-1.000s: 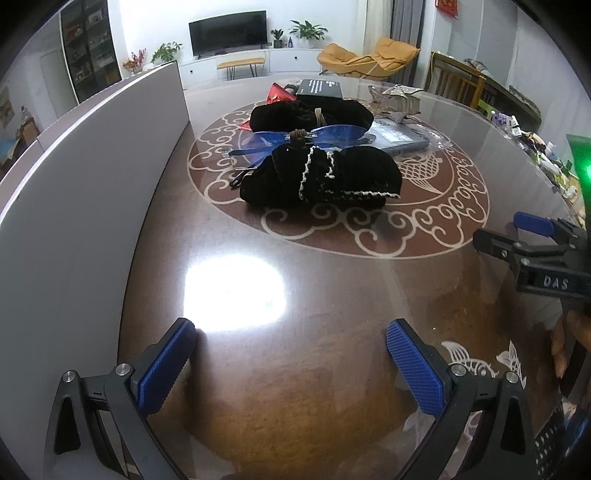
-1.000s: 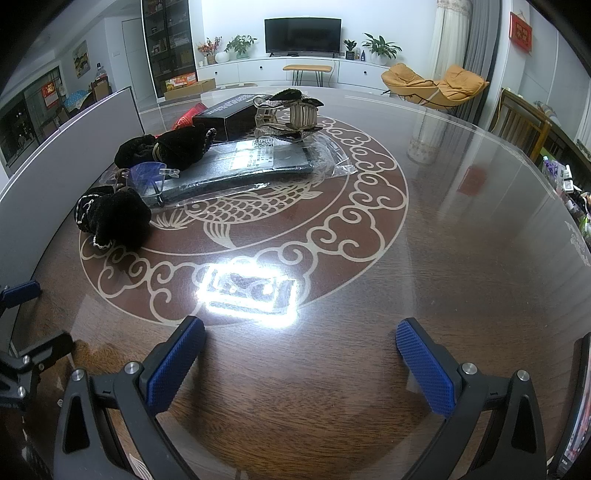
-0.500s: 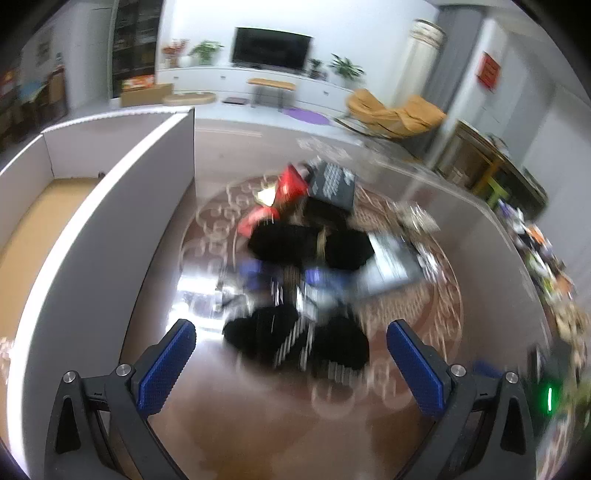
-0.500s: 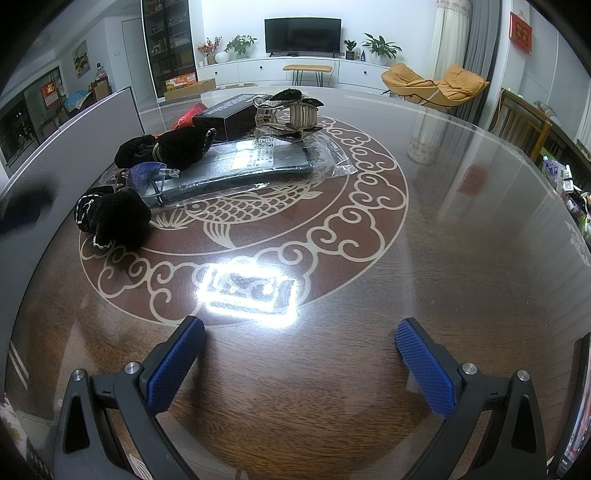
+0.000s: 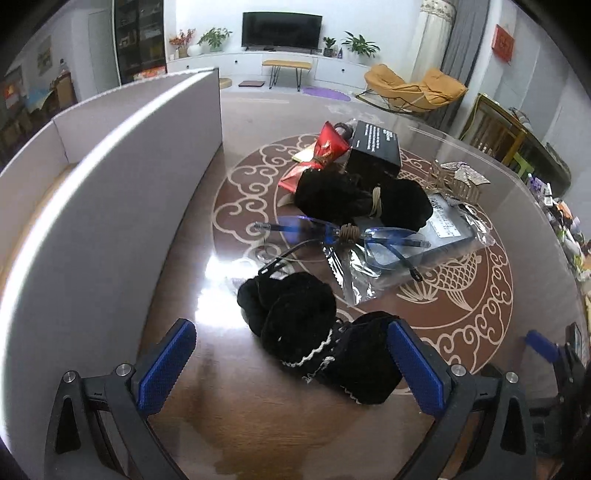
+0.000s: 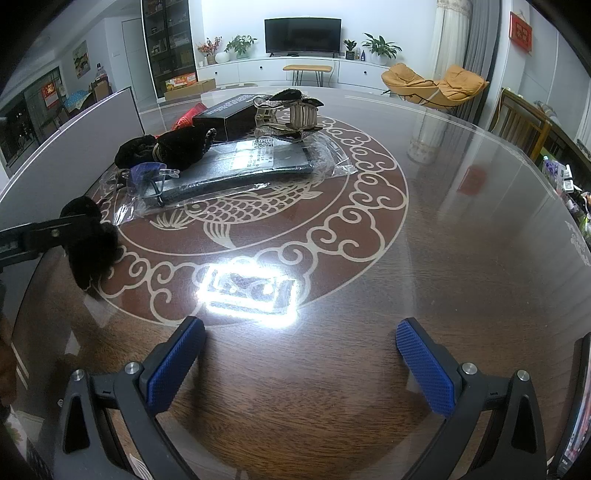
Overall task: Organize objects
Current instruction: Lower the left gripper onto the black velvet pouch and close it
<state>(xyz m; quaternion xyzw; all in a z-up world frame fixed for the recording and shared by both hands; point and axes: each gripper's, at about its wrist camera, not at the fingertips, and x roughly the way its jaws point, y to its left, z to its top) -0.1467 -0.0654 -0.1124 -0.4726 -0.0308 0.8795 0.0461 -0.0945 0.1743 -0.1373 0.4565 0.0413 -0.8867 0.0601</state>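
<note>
One glossy fish-patterned table (image 6: 461, 229)

Glasses (image 5: 343, 236) lie between two pouches (image 5: 325, 347), box (image 5: 110, 206) left.

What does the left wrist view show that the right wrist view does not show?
Only the left wrist view shows inside the white box and the red packet clearly, with the left gripper open over the nearest black pouch. Only the right wrist view shows the open right gripper above bare table. Both show the blue glasses, black carton and television.
</note>
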